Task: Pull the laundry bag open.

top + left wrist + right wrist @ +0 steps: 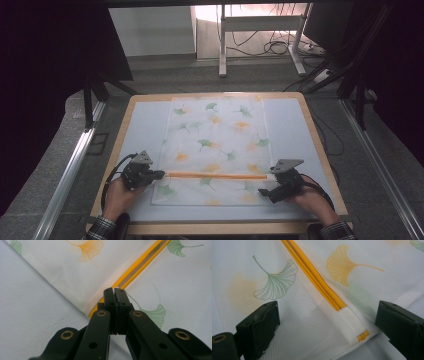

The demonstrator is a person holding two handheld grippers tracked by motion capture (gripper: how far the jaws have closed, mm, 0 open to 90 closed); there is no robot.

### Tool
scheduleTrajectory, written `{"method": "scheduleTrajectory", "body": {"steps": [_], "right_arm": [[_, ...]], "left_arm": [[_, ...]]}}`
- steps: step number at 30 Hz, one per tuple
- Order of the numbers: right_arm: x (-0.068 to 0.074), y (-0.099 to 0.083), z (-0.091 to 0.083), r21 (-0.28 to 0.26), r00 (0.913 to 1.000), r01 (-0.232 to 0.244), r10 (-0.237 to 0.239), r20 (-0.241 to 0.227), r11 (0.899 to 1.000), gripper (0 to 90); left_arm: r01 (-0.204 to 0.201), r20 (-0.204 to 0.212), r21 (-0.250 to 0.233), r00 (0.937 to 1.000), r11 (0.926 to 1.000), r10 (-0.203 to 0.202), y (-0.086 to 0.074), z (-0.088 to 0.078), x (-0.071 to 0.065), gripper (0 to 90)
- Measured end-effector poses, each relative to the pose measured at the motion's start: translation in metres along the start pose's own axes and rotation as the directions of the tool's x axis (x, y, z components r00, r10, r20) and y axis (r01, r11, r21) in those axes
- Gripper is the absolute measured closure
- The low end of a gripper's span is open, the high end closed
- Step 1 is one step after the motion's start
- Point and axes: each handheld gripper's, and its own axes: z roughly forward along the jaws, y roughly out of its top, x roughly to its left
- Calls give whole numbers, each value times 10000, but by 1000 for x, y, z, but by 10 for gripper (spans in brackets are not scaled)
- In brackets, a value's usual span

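The left hand-held gripper (114, 293) is clamped shut at the orange zipper's (215, 175) end on the mesh bag (217, 145) lying flat on the desk (292, 120); the right hand-held gripper (327, 322) stands wide open, straddling the zipper's other end

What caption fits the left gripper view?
Left gripper shut at the mesh bag's orange zipper.

Lab – aluminium rails (67, 172), desk legs (222, 40), cables (272, 47)

White ginkgo-print mesh bag (217, 150) lies flat — orange zipper (215, 175) across.
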Motion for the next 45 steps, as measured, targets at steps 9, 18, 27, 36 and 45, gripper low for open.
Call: {"method": "scheduleTrajectory", "body": {"steps": [9,18,27,36,45], "right_arm": [[0,0,0,2,10000,5,-5,-2,10000,53],[0,0,0,5,10000,-5,5,2,10000,53],[0,0,0,5,10000,-5,5,2,10000,53],[0,0,0,2,10000,-4,4,1,10000,53],[0,0,0,1,10000,-5,5,1,10000,53]], "left_arm": [[162,-62,-52,9998,9999,-162,-5,-5,4,900],[247,-259,-20,9994,9997,-247,-10,-9,8,900],[464,-392,21,9982,9989,-463,-15,-12,13,900],[543,-440,122,9976,9984,-538,-17,-11,16,900],[708,-438,240,9966,9972,-697,-19,-9,19,900]]}}
